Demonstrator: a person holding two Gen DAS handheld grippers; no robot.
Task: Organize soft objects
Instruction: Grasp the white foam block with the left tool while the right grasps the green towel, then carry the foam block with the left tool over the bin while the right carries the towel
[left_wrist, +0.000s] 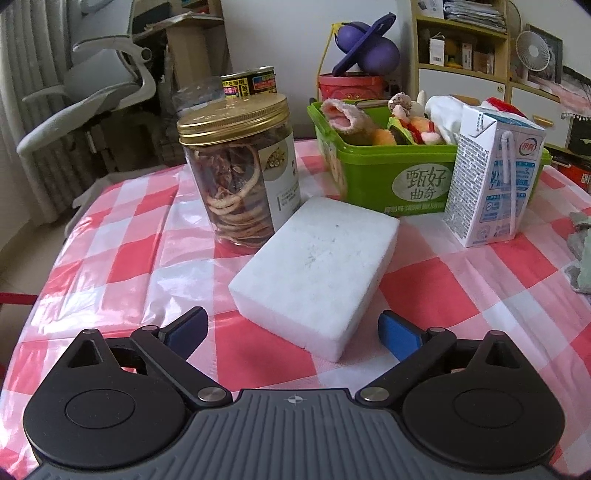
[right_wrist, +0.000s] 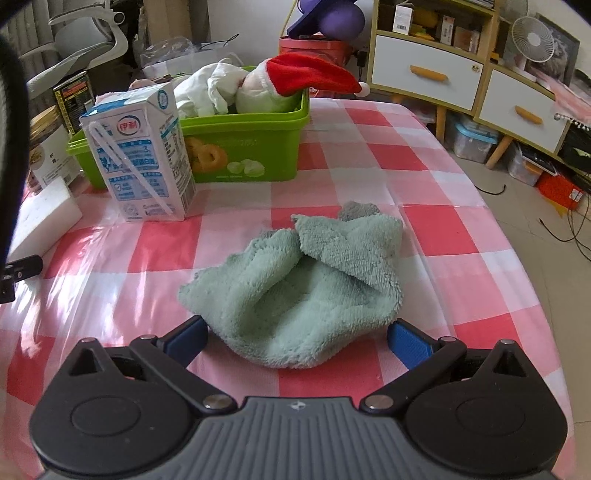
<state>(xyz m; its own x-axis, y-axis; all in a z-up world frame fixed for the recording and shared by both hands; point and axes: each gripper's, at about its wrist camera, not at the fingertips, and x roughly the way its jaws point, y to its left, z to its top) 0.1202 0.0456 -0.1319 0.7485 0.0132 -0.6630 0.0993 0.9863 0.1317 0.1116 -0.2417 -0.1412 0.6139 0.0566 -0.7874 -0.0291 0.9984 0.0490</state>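
A white foam block (left_wrist: 317, 266) lies on the checked tablecloth. Its near end sits between the blue pads (left_wrist: 400, 338) of my left gripper (left_wrist: 291, 321), which is open and not pressing on it. In the right wrist view a crumpled pale green cloth (right_wrist: 295, 288) lies in front of my right gripper (right_wrist: 297, 332). That gripper is open, with the cloth's near edge between its pads (right_wrist: 406, 345). Behind stands a green plastic bin (left_wrist: 388, 177) (right_wrist: 251, 122) holding plush toys (left_wrist: 369, 125), white cloth and a red-hatted plush (right_wrist: 295, 81).
A milk carton (left_wrist: 495, 177) (right_wrist: 144, 155) stands in front of the bin. A gold-lidded jar (left_wrist: 240, 173) and a can (left_wrist: 251, 83) stand left of the block. The table's edge (right_wrist: 509, 236) drops to the floor on the right; shelves and a chair lie beyond.
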